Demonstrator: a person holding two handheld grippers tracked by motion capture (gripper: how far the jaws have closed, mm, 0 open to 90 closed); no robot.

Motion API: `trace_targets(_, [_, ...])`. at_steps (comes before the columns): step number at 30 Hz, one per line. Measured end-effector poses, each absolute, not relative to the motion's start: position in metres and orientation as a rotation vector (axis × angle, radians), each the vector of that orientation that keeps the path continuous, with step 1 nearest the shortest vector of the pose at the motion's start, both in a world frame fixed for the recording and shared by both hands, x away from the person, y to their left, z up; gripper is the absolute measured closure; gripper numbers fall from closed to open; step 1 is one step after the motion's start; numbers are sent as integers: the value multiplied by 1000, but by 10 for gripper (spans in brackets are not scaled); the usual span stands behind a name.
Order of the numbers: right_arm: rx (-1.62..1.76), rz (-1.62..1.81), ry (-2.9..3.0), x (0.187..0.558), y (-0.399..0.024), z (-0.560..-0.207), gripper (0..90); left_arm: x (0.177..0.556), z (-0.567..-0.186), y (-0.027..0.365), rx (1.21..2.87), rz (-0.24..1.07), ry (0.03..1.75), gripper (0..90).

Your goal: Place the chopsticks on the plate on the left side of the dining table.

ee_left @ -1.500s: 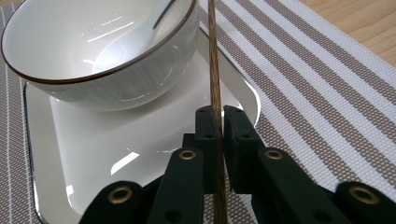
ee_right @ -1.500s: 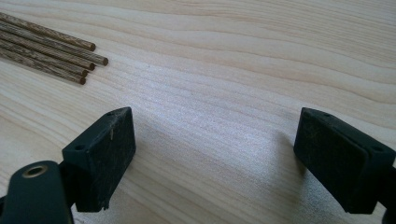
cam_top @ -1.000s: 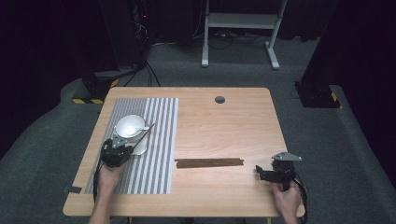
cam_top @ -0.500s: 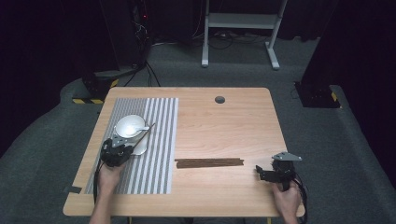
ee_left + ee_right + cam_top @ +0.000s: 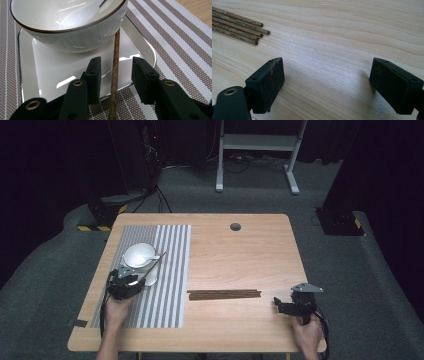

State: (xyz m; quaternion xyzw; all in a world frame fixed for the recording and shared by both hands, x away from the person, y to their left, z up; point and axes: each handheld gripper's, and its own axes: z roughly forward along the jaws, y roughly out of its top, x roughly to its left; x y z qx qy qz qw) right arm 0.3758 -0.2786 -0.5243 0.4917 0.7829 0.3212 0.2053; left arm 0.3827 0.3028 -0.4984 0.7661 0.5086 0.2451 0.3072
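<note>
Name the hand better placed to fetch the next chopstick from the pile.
Right, probably. The right gripper is open on bare wood beside the pile of chopsticks, whose ends lie ahead of its jaws. The left gripper, just opened, straddles a chopstick leaning on the bowl.

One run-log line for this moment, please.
left gripper: just opened, chopstick loose against bowl | right gripper: open, idle over table

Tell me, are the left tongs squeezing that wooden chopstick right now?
No: the left tongs stand apart from the chopstick, with a gap on each side, their jaws having just opened.
</note>
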Motion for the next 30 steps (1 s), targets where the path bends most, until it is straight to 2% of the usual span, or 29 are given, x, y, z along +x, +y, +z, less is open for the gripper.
trace_targets(6, [1370,896,2182,376,-279,-524,125,378,-494,299,1993,655,1336,506])
trace_targets(30, [1368,898,2183,375,-279,-524,125,368,-481,263,1922,599,1223,488])
